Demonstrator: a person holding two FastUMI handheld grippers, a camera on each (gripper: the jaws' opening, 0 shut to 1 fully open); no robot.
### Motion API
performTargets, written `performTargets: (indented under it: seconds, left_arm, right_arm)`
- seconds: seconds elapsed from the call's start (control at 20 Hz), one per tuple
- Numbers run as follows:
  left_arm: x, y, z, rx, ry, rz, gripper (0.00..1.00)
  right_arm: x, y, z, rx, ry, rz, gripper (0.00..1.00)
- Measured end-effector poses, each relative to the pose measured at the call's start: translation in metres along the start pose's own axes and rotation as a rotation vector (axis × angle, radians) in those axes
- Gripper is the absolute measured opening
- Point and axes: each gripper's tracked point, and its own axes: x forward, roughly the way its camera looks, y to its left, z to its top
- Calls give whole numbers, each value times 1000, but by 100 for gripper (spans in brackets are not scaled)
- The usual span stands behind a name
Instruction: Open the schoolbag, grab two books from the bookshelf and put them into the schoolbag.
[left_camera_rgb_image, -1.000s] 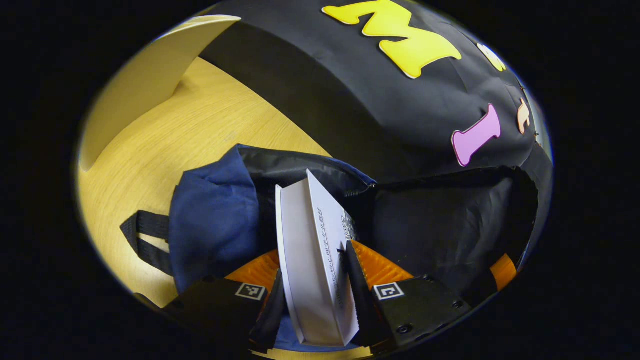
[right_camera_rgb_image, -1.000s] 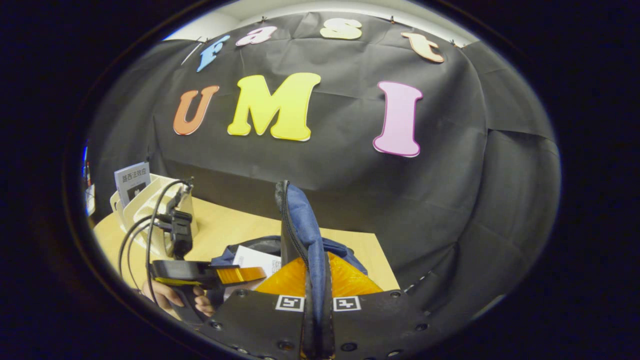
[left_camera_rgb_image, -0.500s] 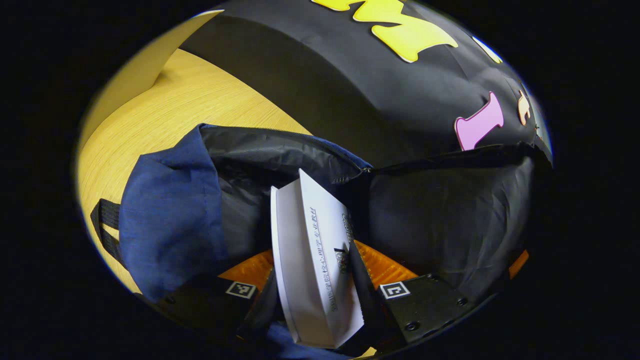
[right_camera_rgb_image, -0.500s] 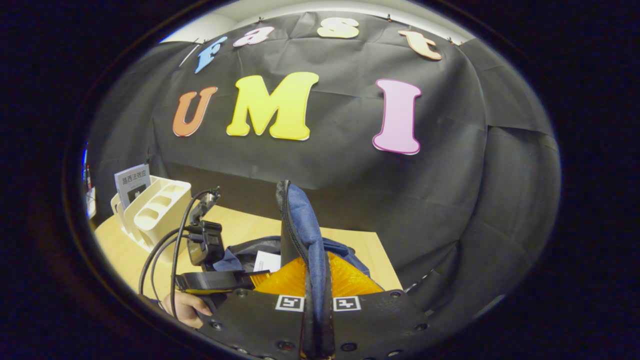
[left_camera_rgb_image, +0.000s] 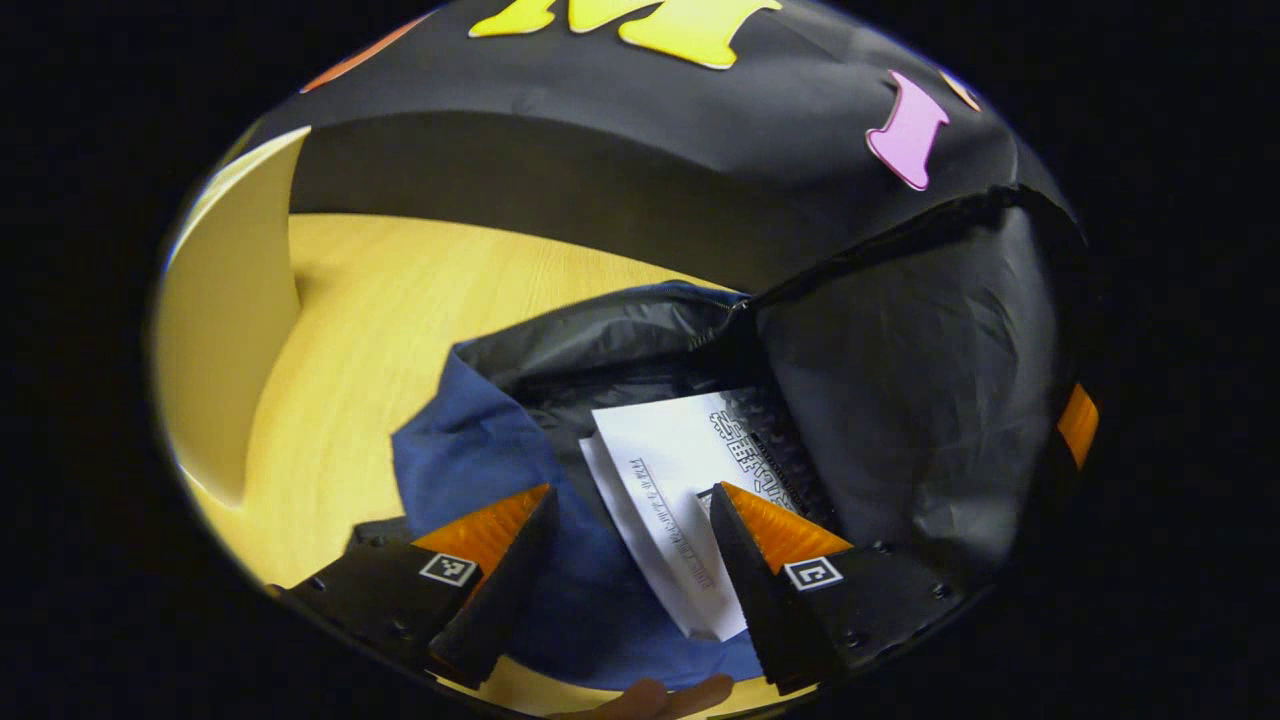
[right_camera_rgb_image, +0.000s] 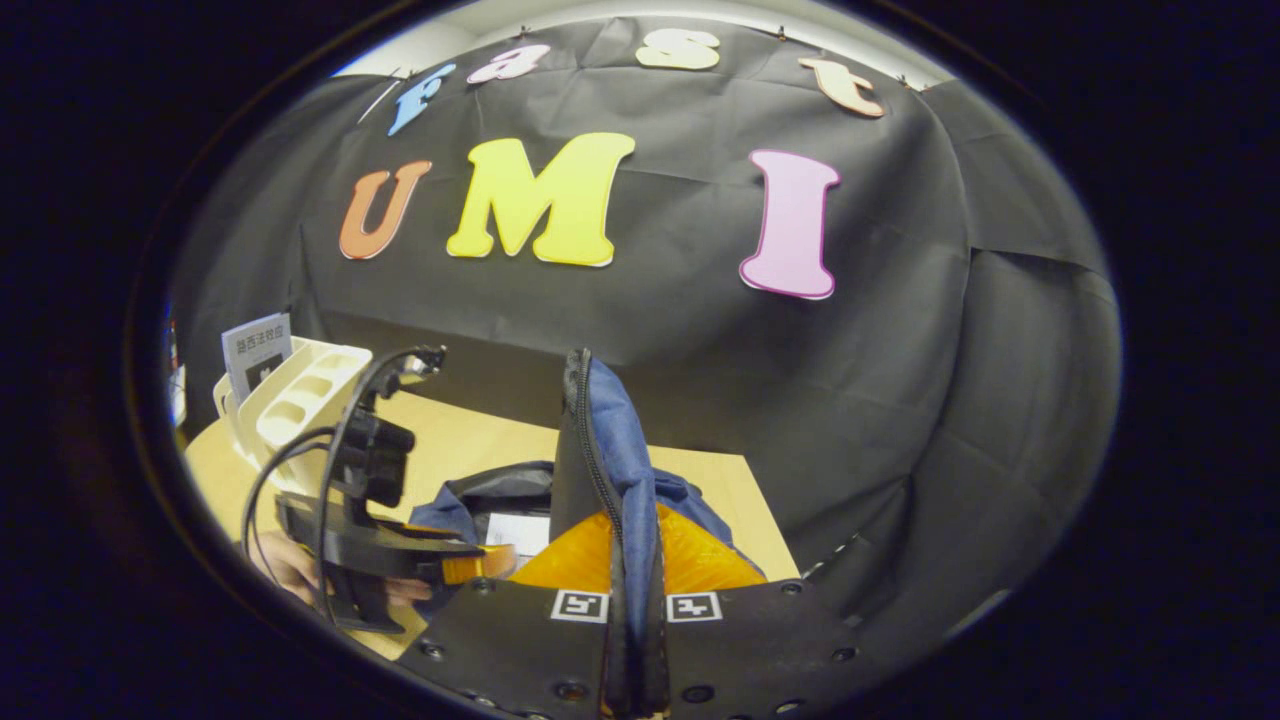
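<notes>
Setting: black cloth wall (right_camera_rgb_image: 700, 330) behind a pale wooden table (left_camera_rgb_image: 370, 320), seen in both gripper views.
Schoolbag: a blue schoolbag (left_camera_rgb_image: 480, 450) lies on the table with its mouth open, the dark lining (left_camera_rgb_image: 620, 340) showing inside.
Bag flap: in the right gripper view, a blue flap (right_camera_rgb_image: 615, 450) edged by a zipper stands upright, rising from between the fingers.
Right gripper: the right gripper (right_camera_rgb_image: 632, 600) has its fingers closed on that flap, pinching it from both sides and holding it up.
Left gripper: the left gripper (left_camera_rgb_image: 630, 520) has its fingers spread apart, with blue fabric and a book's corner showing between them; neither finger presses on anything. It appears in the right gripper view too, low at the left, pointing toward the bag's mouth, with black cables looping above it.
Book: a white book (left_camera_rgb_image: 680, 470) with printed text lies tilted inside the bag's mouth, its lower corner near the right-hand finger of the left gripper. Whether that finger touches it, I cannot tell.
Bookshelf: a cream desktop rack (right_camera_rgb_image: 300, 400) stands at the table's far left, well apart from the bag.
Second book: one book (right_camera_rgb_image: 255, 350) stands upright at the rack's far end.
Hand: a hand (right_camera_rgb_image: 290, 570) holds the left gripper from below.
</notes>
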Motion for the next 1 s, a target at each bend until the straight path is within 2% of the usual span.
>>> performTargets:
  seconds: [0.15,0.4,0.6,0.85,1.0]
  left_arm:
    - [-37,14,-1,58,-32,7,95]
    - [-110,49,5,155,-140,78,95]
    - [-168,86,13,189,-249,126,95]
    - [-242,148,32,214,-351,251,95]
    - [-272,170,51,204,-386,274,95]
  right_arm:
    - [-2,0,-7,17,13,-13,6]
    - [-2,9,-16,67,24,-20,7]
    - [-2,20,-24,66,45,-23,6]
    - [-6,33,-26,75,55,-24,6]
    - [-6,33,-25,75,57,-40,6]
